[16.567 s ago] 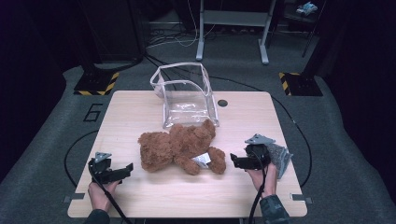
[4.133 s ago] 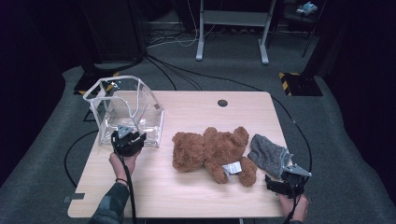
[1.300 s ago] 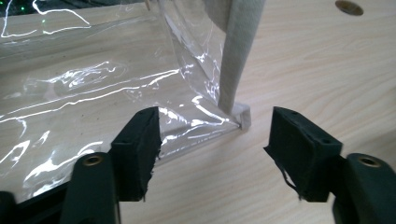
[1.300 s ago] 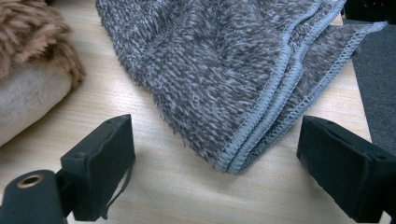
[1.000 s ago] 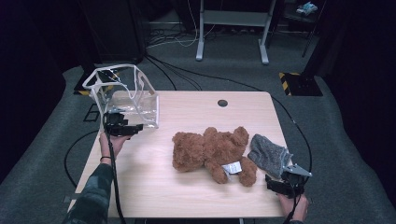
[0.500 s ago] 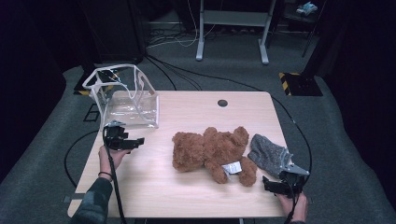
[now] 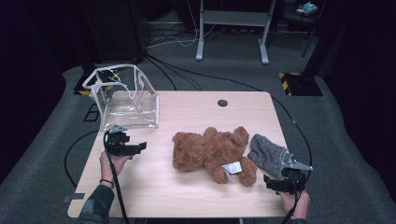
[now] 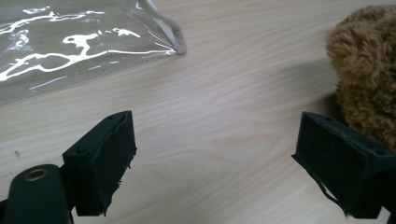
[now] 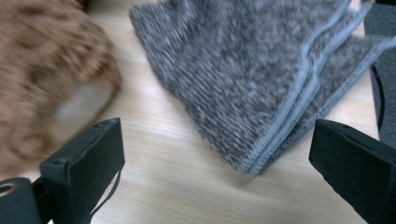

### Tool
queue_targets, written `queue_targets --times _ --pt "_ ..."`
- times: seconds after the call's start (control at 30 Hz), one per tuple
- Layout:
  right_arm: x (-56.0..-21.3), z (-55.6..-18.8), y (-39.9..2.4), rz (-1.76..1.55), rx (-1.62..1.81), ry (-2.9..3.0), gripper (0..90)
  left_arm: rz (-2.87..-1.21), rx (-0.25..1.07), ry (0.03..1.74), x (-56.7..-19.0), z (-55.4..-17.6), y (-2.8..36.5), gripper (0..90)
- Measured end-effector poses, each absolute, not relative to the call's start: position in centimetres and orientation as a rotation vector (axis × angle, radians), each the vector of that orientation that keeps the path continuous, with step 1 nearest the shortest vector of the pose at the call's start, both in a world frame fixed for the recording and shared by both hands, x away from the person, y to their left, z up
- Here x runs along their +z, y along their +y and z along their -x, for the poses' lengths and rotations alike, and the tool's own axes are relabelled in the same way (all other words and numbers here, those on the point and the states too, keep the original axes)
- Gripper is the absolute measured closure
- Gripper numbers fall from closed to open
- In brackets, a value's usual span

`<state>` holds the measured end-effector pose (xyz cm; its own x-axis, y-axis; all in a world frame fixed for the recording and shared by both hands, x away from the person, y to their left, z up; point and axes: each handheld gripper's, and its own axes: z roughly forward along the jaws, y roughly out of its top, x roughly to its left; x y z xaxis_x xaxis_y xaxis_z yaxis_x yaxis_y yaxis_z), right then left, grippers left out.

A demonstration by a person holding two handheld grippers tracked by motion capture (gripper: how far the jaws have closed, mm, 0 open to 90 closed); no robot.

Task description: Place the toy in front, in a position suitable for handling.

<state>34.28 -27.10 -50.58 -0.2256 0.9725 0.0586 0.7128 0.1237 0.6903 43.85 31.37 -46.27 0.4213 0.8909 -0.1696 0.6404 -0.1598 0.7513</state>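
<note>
A brown teddy bear (image 7: pixel 210 148) lies on its side in the middle of the wooden table (image 7: pixel 187 196). A grey knitted cloth (image 7: pixel 267 151) lies just right of it. My left gripper (image 7: pixel 139 147) is open over bare wood, below the clear plastic bag (image 7: pixel 126 105) and left of the bear; its jaws have just been opening with nothing between them. In the left gripper view, the left gripper (image 8: pixel 215 163) has the bag (image 8: pixel 70 46) and the bear (image 8: pixel 364 70) ahead. My right gripper (image 7: pixel 267 181) is open; its jaws have just been closing slightly. In the right gripper view, the right gripper (image 9: pixel 217 168) faces the cloth (image 9: pixel 261 70), untouched.
The clear bag stands upright with its mouth open at the table's far left corner. A round cable hole (image 7: pixel 222 102) sits near the far edge. Cables trail from both grippers over the front edge. Dark floor, stands and cables lie beyond the table.
My left gripper has drawn back from the bag toward the person's side of the table. The right gripper has stayed near the cloth's front corner.
</note>
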Motion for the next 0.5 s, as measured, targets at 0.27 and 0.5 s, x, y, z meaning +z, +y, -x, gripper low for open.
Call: queue_targets --times 0.27,0.5 --pt "-48.4 -34.8 -26.0 -1.574 0.891 2.047 3.7 -1.887 0.380 1.307 -47.8 -42.6 29.8 12.7" --pt "-46.9 -35.5 -24.6 -1.520 0.924 2.085 5.3 -1.901 0.385 1.279 -48.1 -41.6 28.5 12.4"
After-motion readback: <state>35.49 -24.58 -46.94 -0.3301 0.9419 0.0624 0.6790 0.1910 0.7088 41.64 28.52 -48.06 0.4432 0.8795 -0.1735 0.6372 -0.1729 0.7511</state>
